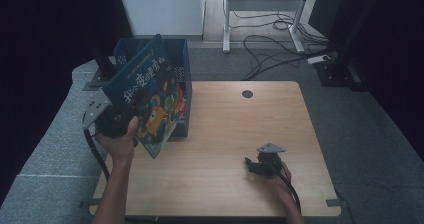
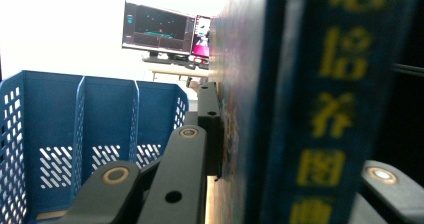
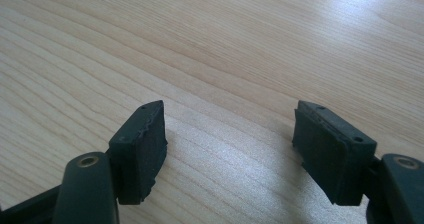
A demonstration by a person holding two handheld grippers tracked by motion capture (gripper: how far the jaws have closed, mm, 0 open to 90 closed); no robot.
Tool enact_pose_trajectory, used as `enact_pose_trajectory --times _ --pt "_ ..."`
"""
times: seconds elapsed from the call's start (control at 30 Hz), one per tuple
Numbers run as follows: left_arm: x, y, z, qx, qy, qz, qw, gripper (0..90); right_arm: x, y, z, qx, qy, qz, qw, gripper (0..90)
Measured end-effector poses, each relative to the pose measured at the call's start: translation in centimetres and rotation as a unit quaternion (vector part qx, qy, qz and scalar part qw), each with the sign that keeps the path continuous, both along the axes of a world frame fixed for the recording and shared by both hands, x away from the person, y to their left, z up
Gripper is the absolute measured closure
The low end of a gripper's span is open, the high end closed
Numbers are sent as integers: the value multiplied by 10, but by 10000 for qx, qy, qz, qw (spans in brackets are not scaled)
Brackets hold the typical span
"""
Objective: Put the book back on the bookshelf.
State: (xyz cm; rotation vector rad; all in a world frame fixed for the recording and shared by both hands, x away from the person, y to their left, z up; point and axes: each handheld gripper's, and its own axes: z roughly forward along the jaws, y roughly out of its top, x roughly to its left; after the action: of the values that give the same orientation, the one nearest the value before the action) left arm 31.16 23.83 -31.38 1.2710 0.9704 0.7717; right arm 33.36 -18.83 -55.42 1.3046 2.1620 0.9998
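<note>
Left claw (image 1: 116,120) is clamped on the lower edge of a blue children's picture book (image 1: 145,96), holding it tilted above the near corner of the blue slotted file basket (image 1: 187,79) at the tabletop's (image 1: 240,134) back left. In the left gripper view the pads pinch the book's (image 2: 300,109) spine end. It looks like a stiff hardcover with a glossy jacket, likely slippery and a bit heavy at this lean, so a hold near the spine seems safest. Yellow Chinese characters run down the spine, white ones across the cover. Right claw (image 1: 251,164) rests on bare wood, jaws apart, gripping nothing.
</note>
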Motion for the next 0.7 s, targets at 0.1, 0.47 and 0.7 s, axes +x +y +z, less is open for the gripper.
enact_pose_trajectory --times 0.1,0.47,0.7 --pt "3 -2 1 59 -5 52 10000 823 0 0 0 -2 1 -4 10000 284" --pt "17 -10 3 73 -8 135 9999 823 0 0 0 -6 1 -9 10000 281" --pt "28 -17 4 168 -31 254 9995 824 0 0 0 -2 1 -10 10000 281"
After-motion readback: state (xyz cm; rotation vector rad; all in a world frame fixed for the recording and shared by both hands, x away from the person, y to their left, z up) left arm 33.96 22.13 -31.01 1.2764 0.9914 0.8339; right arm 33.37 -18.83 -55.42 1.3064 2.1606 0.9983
